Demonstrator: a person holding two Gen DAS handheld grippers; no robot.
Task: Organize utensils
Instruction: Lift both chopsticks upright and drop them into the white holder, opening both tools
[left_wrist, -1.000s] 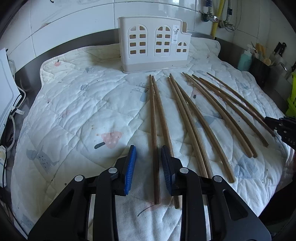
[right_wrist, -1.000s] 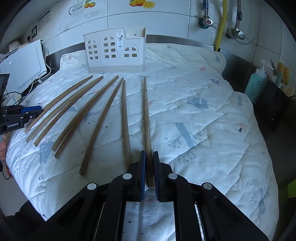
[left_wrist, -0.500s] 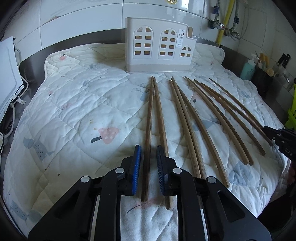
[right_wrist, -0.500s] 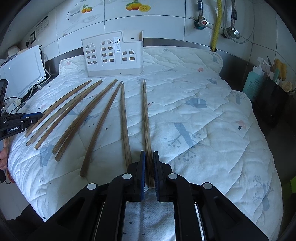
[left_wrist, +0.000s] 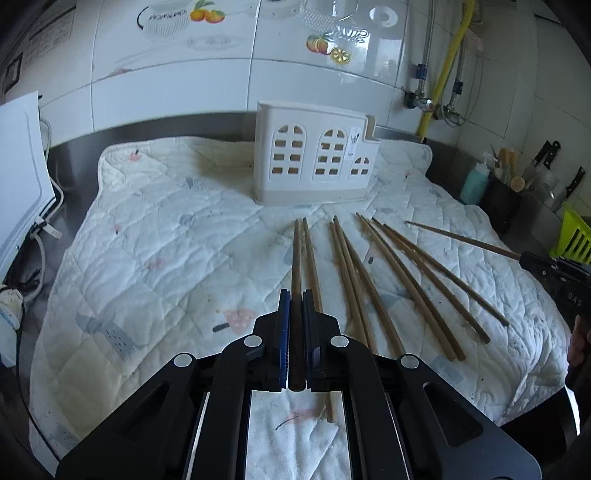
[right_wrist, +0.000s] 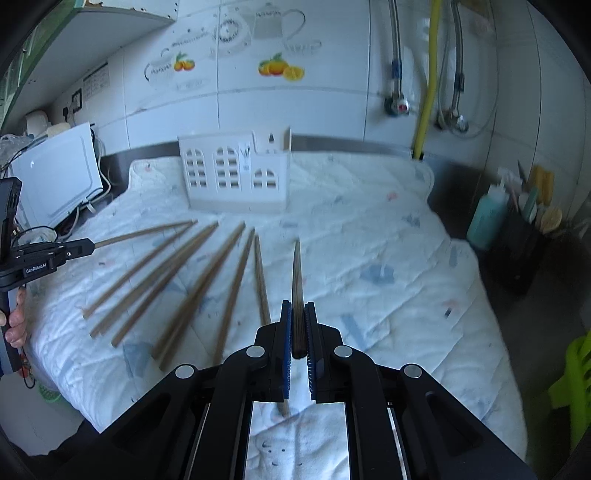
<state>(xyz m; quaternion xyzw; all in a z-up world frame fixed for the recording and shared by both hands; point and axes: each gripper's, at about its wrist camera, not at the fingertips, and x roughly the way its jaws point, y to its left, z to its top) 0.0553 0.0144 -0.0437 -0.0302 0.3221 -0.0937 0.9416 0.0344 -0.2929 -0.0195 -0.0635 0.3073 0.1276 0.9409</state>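
Both grippers are clamped on chopsticks. Left gripper (left_wrist: 296, 295) has its blue pads (left_wrist: 283, 332) pressed against the thick end of one long wooden chopstick (left_wrist: 296, 258), which runs forward between them and points at the white utensil holder (left_wrist: 314, 168). Right gripper (right_wrist: 297, 306) pinches another chopstick (right_wrist: 296, 273) the same way; from the left wrist view that stick (left_wrist: 461, 239) sticks out of the gripper at the right edge, lifted clear of the quilt (left_wrist: 166, 258) and angled toward the row on the bed of fabric.

On the quilted white cloth that covers the tabletop, the remaining chopsticks (left_wrist: 373, 280) lie fanned out side by side, tips toward the holder. One of them (left_wrist: 314, 273) lies just beside the stick in the left gripper, on its right, partly under the gripper.

Upright at the far side of the quilt stands the holder, with arched window cutouts in its front wall. Whether anything is inside it I cannot tell.

Off the quilt to the right stand a teal bottle (right_wrist: 487, 214) and a dark pot of kitchen tools (right_wrist: 528, 240); a white appliance (right_wrist: 55, 177) sits to the left by the tiled wall. The right wrist view is blurred.
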